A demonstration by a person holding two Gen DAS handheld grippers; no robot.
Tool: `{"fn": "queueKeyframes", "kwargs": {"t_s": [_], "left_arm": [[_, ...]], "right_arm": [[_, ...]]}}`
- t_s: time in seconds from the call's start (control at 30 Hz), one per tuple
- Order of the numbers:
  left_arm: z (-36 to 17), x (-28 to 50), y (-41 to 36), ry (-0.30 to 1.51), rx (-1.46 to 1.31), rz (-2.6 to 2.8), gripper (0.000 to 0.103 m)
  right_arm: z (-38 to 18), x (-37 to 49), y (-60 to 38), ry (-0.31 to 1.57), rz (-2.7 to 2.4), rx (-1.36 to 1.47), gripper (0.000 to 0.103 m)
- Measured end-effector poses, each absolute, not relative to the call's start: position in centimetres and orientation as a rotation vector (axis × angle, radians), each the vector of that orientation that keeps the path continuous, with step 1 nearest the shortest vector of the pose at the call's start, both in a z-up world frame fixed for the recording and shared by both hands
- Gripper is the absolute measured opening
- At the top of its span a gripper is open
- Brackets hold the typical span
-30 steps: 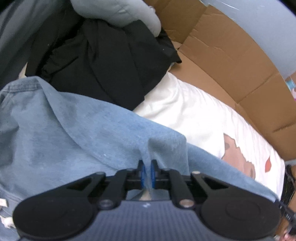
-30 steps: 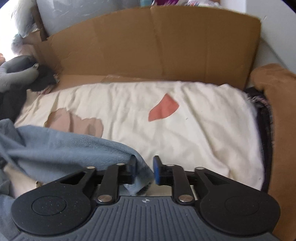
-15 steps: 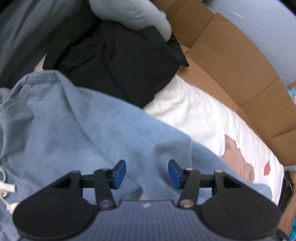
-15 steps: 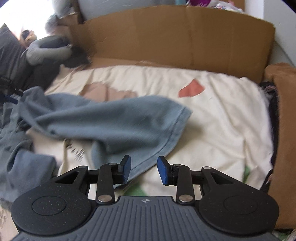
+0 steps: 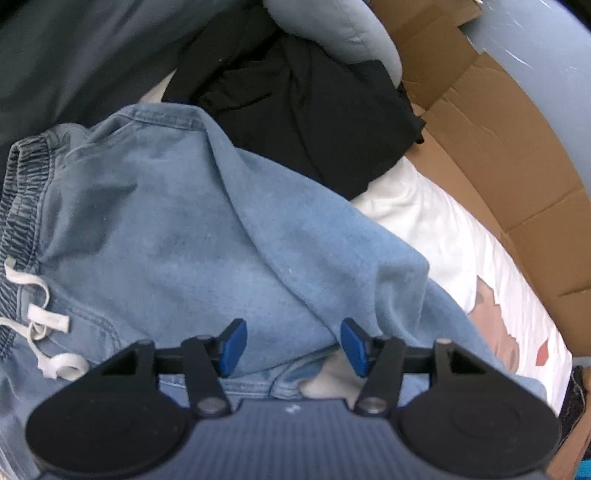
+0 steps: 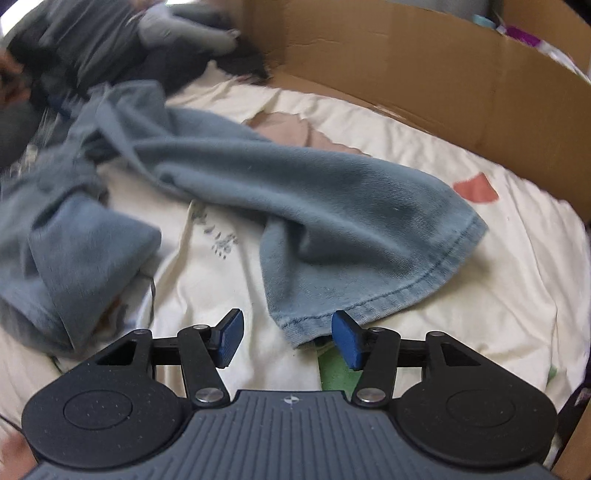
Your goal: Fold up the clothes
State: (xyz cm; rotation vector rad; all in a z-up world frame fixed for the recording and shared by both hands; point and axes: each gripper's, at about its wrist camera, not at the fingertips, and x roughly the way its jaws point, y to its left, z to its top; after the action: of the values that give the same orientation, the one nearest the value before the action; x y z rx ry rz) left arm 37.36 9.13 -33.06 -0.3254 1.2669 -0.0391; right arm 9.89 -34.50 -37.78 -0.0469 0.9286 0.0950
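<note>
Light blue denim trousers [image 5: 177, 236] with an elastic waistband and a white drawstring [image 5: 44, 332] lie rumpled on a cream bedsheet [image 5: 436, 229]. My left gripper [image 5: 293, 345] hovers over the seat of the trousers, its jaws opening, blue pads apart and pressing on nothing. In the right wrist view one trouser leg [image 6: 332, 206] stretches across the sheet [image 6: 480, 295] to its stitched hem. My right gripper [image 6: 290, 338] is just below that hem, jaws opening, the hem corner lying loose between the pads.
A black garment [image 5: 310, 110] and a grey one [image 5: 332, 29] are heaped beyond the trousers. Brown cardboard [image 6: 424, 74] walls the far side of the bed. The sheet has pink and red patches [image 6: 476, 188]. A brown item sits at the right edge.
Both grippers let go of the denim and opened. The left one slid back over the trousers, bringing the waistband into view. The right one moved sideways, leaving the leg laid flat on the sheet.
</note>
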Motion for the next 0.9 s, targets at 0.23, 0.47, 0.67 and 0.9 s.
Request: {"fn": "queueKeyframes", "kwargs": {"t_s": [0.23, 0.47, 0.67, 0.9], "left_arm": [[-34.1, 37.3, 9.1, 1.282, -0.341, -0.032, 0.060], [-34.9, 37.1, 8.9, 1.299, -0.336, -0.027, 0.060], [-35.0, 37.1, 8.7, 1.308, -0.344, -0.027, 0.060], [-34.9, 36.8, 8.8, 1.304, -0.345, -0.004, 0.060]], "right_arm": [[-39.2, 9.9, -33.9, 0.914, 0.088, -0.194, 0.056], [-39.9, 10.3, -34.2, 0.886, 0.092, -0.268, 0.050], [-40.7, 11.1, -33.8, 0.843, 0.117, -0.319, 0.050], [-39.2, 11.0, -35.1, 0.824, 0.085, -0.252, 0.008]]}}
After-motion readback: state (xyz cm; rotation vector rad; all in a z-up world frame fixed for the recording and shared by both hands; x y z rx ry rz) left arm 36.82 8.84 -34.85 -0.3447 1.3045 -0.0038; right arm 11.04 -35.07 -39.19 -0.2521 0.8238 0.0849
